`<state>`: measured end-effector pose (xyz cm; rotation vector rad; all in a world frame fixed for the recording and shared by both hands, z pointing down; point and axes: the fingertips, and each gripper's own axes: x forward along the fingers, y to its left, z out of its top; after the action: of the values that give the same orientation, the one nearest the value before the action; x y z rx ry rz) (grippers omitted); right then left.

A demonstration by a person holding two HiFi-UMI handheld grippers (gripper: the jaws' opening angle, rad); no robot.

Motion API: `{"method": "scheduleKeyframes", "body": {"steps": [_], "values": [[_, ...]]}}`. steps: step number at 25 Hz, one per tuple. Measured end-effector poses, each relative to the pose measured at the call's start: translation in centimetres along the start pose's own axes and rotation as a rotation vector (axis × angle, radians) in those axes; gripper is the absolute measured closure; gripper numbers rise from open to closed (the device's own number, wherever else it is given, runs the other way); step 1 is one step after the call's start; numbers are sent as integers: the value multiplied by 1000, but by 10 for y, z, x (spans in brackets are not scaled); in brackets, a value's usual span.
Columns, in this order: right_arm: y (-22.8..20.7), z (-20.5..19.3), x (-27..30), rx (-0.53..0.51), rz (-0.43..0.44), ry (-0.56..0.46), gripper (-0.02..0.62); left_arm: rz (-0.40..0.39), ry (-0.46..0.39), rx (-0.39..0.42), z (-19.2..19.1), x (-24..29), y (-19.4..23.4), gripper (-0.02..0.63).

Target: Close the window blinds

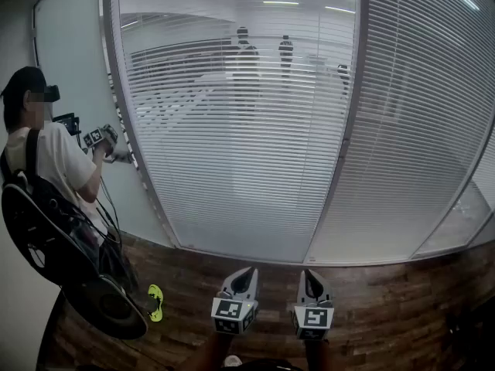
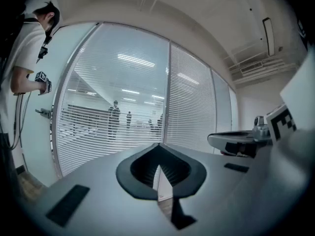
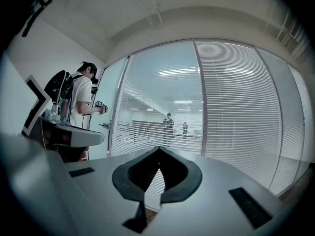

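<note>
Straight ahead, rising from the far edge of the wooden floor (image 1: 387,300), the window blinds (image 1: 247,153) cover the glazed wall. The slats of the left panel are tilted partly open, so I can see people (image 1: 247,60) beyond the glass, while the panel right of the upright frame post (image 1: 349,114) reads nearly solid. I judge the slats thin, light and easily kinked, so I would not pinch them. The place to take hold should be a tilt wand or cord near a panel's side edge, but I cannot make one out from here, nor tell whether the slats sit behind glass. Any wand would likely be slim and smooth and need a firm, narrow pinch. Both tools hang level and well short of the wall, over the near edge of the floor. The left claw (image 1: 247,272) has its tips met with nothing between them, and the right claw (image 1: 309,273) is likewise closed and empty. By the left edge a person (image 1: 54,176) with a backpack works at the door, near my path to that side, and a small yellow-green object (image 1: 155,301) lies on the floor.
</note>
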<state>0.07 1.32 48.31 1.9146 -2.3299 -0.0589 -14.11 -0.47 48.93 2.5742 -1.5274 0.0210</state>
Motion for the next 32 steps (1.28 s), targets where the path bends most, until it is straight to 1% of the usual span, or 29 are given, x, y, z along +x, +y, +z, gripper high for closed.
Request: {"method": "scheduleKeyframes", "body": {"steps": [2, 3, 5, 8, 10, 16, 20, 24, 26, 28, 32], "values": [[-12, 7, 4, 53, -16, 17, 592, -6, 0, 6, 8, 7, -4, 606], [-16, 9, 6, 63, -21, 19, 593, -6, 5, 16, 11, 8, -5, 604], [-18, 9, 8, 29, -17, 6, 594, 2, 17, 46, 12, 9, -5, 605], [-22, 14, 10, -69, -14, -39, 594, 22, 32, 91, 8, 13, -5, 606], [-24, 16, 10, -121, -21, -40, 594, 15, 33, 96, 6, 16, -7, 606], [-26, 12, 12, -99, -32, -48, 592, 2, 20, 95, 8, 24, -6, 605], [-25, 14, 20, -166, -25, -59, 593, 10, 7, 107, 17, 32, -2, 606], [-29, 9, 26, -125, -42, -41, 592, 5, 8, 95, 15, 36, 2, 606], [-22, 8, 21, -108, -52, -28, 592, 3, 19, 89, 16, 26, 6, 606], [-12, 9, 17, -92, -60, -19, 592, -6, 11, 91, 20, 16, 12, 606], [-1, 7, 21, -77, -77, -12, 594, -17, 16, 63, 17, 15, 29, 606]]}}
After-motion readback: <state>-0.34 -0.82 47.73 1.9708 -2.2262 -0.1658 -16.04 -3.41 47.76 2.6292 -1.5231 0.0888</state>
